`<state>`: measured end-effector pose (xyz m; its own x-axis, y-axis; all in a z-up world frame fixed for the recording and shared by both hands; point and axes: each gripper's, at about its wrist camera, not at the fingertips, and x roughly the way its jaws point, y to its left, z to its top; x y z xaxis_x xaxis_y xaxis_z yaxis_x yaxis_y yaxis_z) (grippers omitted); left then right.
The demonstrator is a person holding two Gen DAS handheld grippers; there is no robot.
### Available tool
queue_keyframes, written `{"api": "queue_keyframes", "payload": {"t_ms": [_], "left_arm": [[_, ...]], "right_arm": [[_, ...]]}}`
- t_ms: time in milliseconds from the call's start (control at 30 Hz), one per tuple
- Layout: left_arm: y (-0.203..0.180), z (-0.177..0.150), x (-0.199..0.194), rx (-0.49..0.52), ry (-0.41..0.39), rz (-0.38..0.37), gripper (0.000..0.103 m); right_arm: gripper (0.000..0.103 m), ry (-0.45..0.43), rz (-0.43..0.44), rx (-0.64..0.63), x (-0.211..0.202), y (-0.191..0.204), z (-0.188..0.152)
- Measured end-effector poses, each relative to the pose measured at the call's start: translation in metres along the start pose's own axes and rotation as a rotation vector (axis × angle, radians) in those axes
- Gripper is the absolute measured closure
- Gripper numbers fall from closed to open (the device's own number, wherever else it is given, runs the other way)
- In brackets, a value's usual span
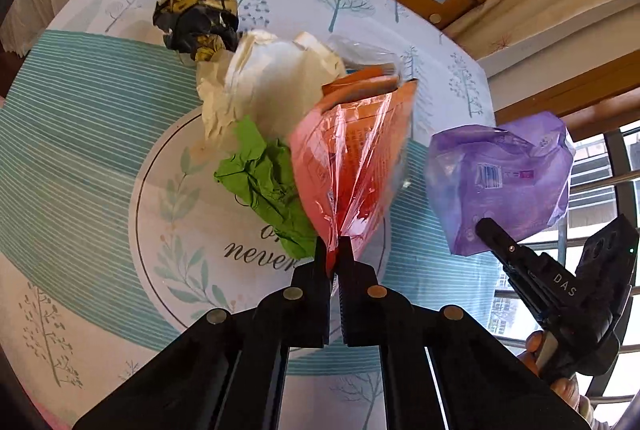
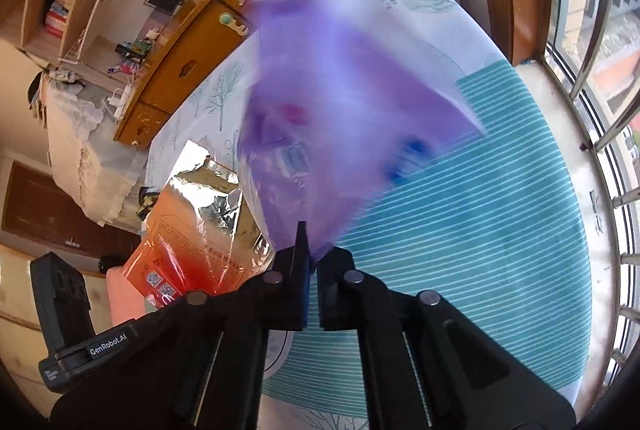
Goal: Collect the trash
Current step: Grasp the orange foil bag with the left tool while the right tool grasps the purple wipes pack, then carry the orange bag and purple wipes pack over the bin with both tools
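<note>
orange wrapper (image 1: 352,158) long axis upward, left gripper (image 1: 333,250) clamping it; right gripper (image 2: 314,250) clamping purple bag (image 2: 340,102).

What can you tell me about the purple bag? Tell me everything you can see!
The purple bag is a soft, see-through plastic wrapper, crinkled and puffed out. It has a white barcode label and small pink and blue marks. The right gripper pinches its bottom corner between the fingers, holding it up in the air above the table, so the bag fans out above them. It hangs beside the orange bag without touching it. In the right wrist view it looks blurry.
</note>
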<state>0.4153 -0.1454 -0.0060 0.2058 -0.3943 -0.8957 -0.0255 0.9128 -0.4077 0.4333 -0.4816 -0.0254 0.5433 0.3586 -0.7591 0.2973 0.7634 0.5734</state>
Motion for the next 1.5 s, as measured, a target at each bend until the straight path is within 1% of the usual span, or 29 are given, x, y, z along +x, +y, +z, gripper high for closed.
{"api": "queue_keyframes", "payload": {"t_ms": [133,300,467,600,800,933,1100,1200,1300,1400,1467,1500], "left_arm": [[-0.008,-0.014,-0.025,0.041,-0.044,0.0,0.101],[-0.016,-0.047,-0.06,0.121,-0.101,0.041,0.102],[-0.01,-0.09,-0.098,0.202,-0.14,0.078,0.102],[0.002,-0.133,-0.132,0.295,-0.19,0.117,0.102],[0.038,-0.214,-0.189,0.431,-0.252,0.149,0.102],[0.078,-0.272,-0.226,0.47,-0.265,0.139,0.102],[0.134,-0.343,-0.262,0.517,-0.271,0.153,0.102],[0.164,-0.378,-0.278,0.521,-0.256,0.158,0.102],[0.19,-0.412,-0.289,0.523,-0.239,0.166,0.102],[0.205,-0.442,-0.292,0.529,-0.221,0.164,0.102],[0.209,-0.452,-0.286,0.523,-0.206,0.166,0.102],[0.212,-0.459,-0.281,0.518,-0.195,0.163,0.102]], "right_arm": [[0.103,-0.005,0.006,-0.06,-0.018,0.013,-0.016],[0.103,-0.004,0.007,-0.121,-0.041,0.03,-0.044],[0.103,0.001,0.007,-0.179,-0.065,0.05,-0.092],[0.103,0.009,0.005,-0.199,-0.082,0.062,-0.138],[0.103,0.0,-0.005,-0.236,-0.111,0.084,-0.23],[0.103,-0.013,-0.002,-0.237,-0.131,0.098,-0.309],[0.103,-0.026,0.007,-0.262,-0.147,0.119,-0.41],[0.103,0.004,-0.002,-0.29,-0.152,0.131,-0.469],[0.103,0.054,-0.025,-0.323,-0.158,0.141,-0.517],[0.103,0.095,-0.055,-0.358,-0.162,0.148,-0.55],[0.103,0.124,-0.078,-0.38,-0.16,0.149,-0.567],[0.103,0.144,-0.094,-0.391,-0.16,0.148,-0.581]]}}
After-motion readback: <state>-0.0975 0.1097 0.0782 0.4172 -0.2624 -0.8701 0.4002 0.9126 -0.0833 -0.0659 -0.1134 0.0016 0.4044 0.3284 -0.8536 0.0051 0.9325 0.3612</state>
